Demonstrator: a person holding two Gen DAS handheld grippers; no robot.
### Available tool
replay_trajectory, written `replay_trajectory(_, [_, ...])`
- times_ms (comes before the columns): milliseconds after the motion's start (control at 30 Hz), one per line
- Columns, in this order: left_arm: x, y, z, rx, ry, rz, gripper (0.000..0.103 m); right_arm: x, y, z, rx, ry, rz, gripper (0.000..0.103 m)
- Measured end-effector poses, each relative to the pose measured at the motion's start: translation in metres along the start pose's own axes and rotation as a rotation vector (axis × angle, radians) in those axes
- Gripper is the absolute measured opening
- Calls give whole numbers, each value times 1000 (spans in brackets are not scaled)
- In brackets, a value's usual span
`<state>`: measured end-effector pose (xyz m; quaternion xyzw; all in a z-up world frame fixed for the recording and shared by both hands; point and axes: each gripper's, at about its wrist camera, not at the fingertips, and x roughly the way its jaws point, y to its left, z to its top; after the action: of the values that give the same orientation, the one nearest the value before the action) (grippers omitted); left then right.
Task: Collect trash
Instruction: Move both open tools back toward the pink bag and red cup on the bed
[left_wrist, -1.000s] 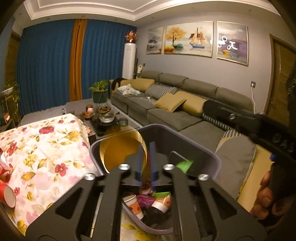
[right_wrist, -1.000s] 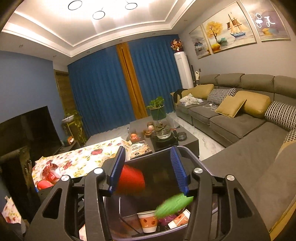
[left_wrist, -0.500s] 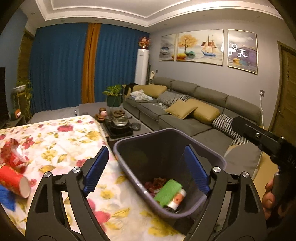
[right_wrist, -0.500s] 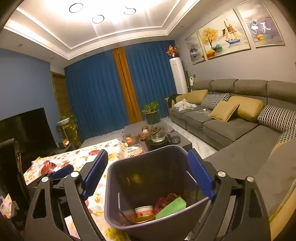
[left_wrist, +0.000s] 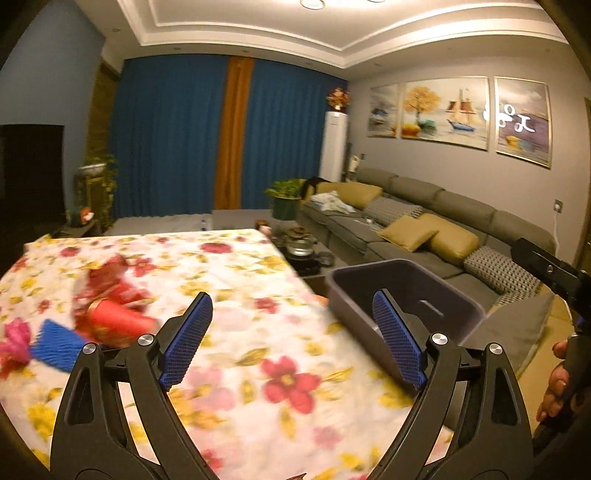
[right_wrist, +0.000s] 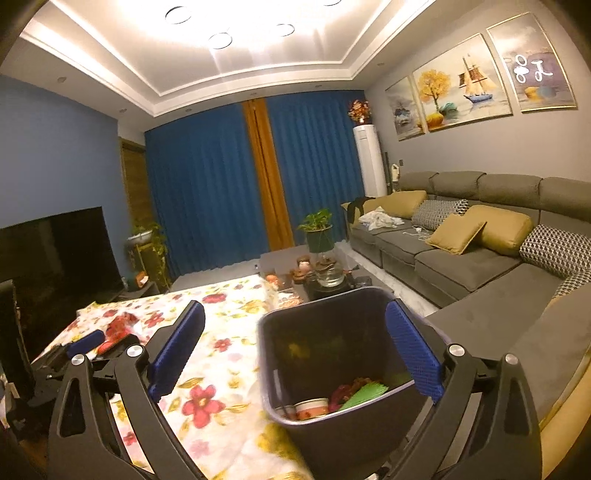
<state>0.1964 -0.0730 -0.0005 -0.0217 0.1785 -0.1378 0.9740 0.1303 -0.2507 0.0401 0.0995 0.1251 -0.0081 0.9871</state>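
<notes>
- The left gripper (left_wrist: 291, 341) had its jaws opening wide with nothing between them, only flowered cloth behind; a second before, they were nearly shut over the bin.
- The right gripper (right_wrist: 295, 354) was also opening, empty, its jaws framing the bin (right_wrist: 369, 295) at lower centre of its view; the red cup it carried a second earlier had gone.
- Both loads therefore looked dropped, and the left view had swung from the bin to the tabletop (left_wrist: 240, 266), which I judged to be a turn toward the next piece.
- In the bin, counted from the right view: one paper cup (right_wrist: 312, 406), one green piece (right_wrist: 364, 393), and a reddish crumpled piece; anything more lay hidden.
- On the tabletop, at the left of the left view: one red cup (left_wrist: 118, 320) on its side, a red crumpled wrapper (left_wrist: 107, 277) just behind it, and one blue piece (left_wrist: 55, 347) beside them, all blurred.
- One bin stood at the tabletop's right edge.
</notes>
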Motion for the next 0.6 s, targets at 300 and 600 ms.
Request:
replay_trajectory(300, [-42,78,-11,-63,-15,168,87,9,62,-13,-32,50,86,95])
replay_trajectory(600, [-81,163,-23,-137,-15,329,87,28,138,-32,-86,106,164,95])
